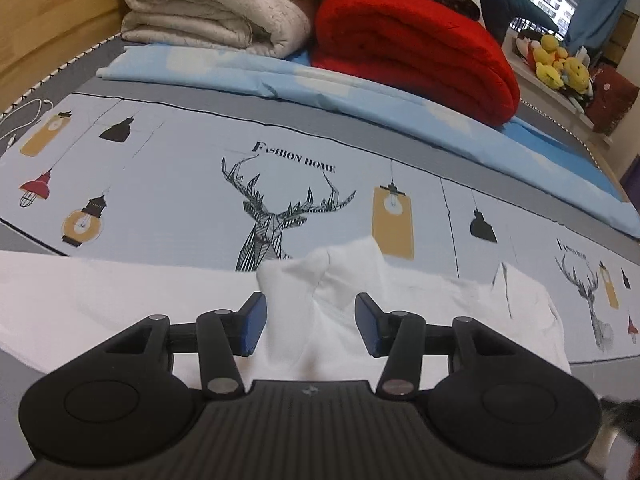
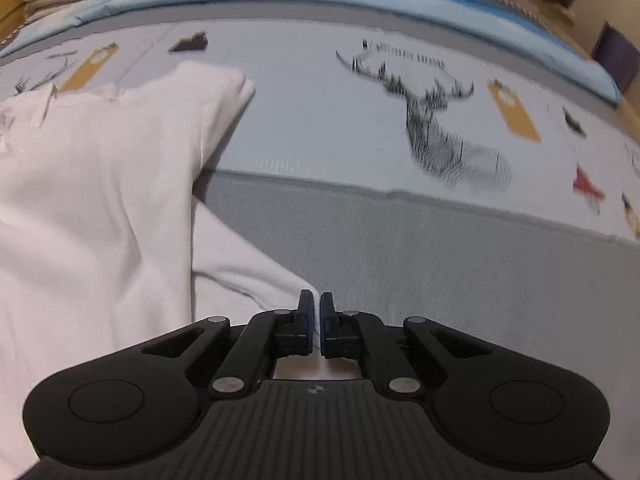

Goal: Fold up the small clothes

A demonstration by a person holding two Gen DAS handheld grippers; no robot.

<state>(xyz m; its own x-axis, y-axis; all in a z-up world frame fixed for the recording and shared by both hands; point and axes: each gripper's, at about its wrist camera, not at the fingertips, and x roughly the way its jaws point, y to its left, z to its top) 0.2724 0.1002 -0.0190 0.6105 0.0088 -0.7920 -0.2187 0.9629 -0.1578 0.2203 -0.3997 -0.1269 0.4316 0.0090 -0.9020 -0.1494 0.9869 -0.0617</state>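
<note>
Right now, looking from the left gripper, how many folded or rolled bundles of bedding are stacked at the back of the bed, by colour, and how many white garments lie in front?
Cream folded quilt: 1
Red rolled blanket: 1
Light blue folded sheet: 1
White garment: 1
Total: 4

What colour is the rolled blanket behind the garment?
Red, clearest in the left wrist view.

White shirt [image 1: 400, 292] on a pale bedsheet [image 1: 180, 184] printed with deer and lamps; far off, red blanket [image 1: 412, 52], cream quilt [image 1: 216, 8].
</note>
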